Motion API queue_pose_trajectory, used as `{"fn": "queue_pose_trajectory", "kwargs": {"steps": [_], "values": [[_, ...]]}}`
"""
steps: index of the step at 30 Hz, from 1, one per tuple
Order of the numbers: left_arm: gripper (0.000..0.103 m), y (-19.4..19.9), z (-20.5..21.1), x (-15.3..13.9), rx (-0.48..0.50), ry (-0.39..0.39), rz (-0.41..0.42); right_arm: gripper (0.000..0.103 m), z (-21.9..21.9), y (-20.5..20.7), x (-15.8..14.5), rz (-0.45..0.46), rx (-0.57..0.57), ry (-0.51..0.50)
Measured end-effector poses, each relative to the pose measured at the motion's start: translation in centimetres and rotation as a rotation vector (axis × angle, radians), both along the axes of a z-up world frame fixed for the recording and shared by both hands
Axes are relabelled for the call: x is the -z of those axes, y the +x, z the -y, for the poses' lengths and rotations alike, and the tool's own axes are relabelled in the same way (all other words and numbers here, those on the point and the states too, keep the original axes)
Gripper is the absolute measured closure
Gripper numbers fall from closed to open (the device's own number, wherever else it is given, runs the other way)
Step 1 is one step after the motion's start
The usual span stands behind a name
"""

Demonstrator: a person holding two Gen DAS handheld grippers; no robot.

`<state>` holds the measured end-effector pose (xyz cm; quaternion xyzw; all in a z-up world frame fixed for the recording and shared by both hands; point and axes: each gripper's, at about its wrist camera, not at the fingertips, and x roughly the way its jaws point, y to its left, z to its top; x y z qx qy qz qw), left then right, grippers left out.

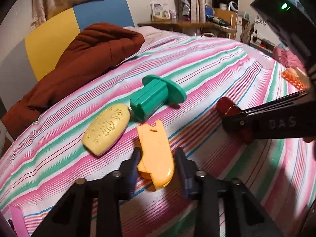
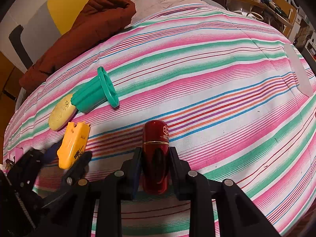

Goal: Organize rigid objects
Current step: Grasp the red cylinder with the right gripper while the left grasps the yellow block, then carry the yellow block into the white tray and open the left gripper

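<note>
An orange plastic piece (image 1: 156,154) lies on the striped bedspread (image 1: 207,69) between the fingers of my left gripper (image 1: 158,158); the jaws stand a little apart from its sides. It also shows in the right wrist view (image 2: 73,146). My right gripper (image 2: 155,158) is shut on a glossy red capsule-shaped container (image 2: 156,154), low over the bedspread; it also shows in the left wrist view (image 1: 227,106). A green flanged plastic part (image 1: 156,96) and a pale yellow embossed oval (image 1: 107,128) lie just beyond the orange piece.
A brown quilted jacket (image 1: 85,59) lies at the far left of the bed. An orange ridged object (image 1: 294,79) sits at the right edge. A desk with clutter (image 1: 197,23) stands behind the bed. A pink box corner (image 1: 15,217) shows at lower left.
</note>
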<state>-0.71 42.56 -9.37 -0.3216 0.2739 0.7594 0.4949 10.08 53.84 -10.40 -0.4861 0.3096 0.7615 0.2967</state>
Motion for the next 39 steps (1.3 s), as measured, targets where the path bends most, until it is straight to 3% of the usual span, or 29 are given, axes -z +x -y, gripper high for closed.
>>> {"fn": "queue_pose_trajectory", "kwargs": {"steps": [9,21,31,39], "values": [[0.073,-0.1,3.6,-0.1,-0.097,0.051,0.046,0.077,0.3,-0.2,-0.1,0.018,-0.019,0.029],[0.073,3.0,8.6,-1.1,-0.122,0.125,-0.008,0.077,0.5,0.1,-0.3,-0.036,-0.02,0.015],[0.073,3.8,13.1,-0.8,-0.207,0.142,0.053,0.077,2.2,-1.2,-0.3,-0.092,-0.107,-0.02],[0.073,5.2,18.0,-2.1,-0.261,0.211,0.092,0.077,2.9,-1.9,-0.1,-0.114,-0.141,-0.04]]}}
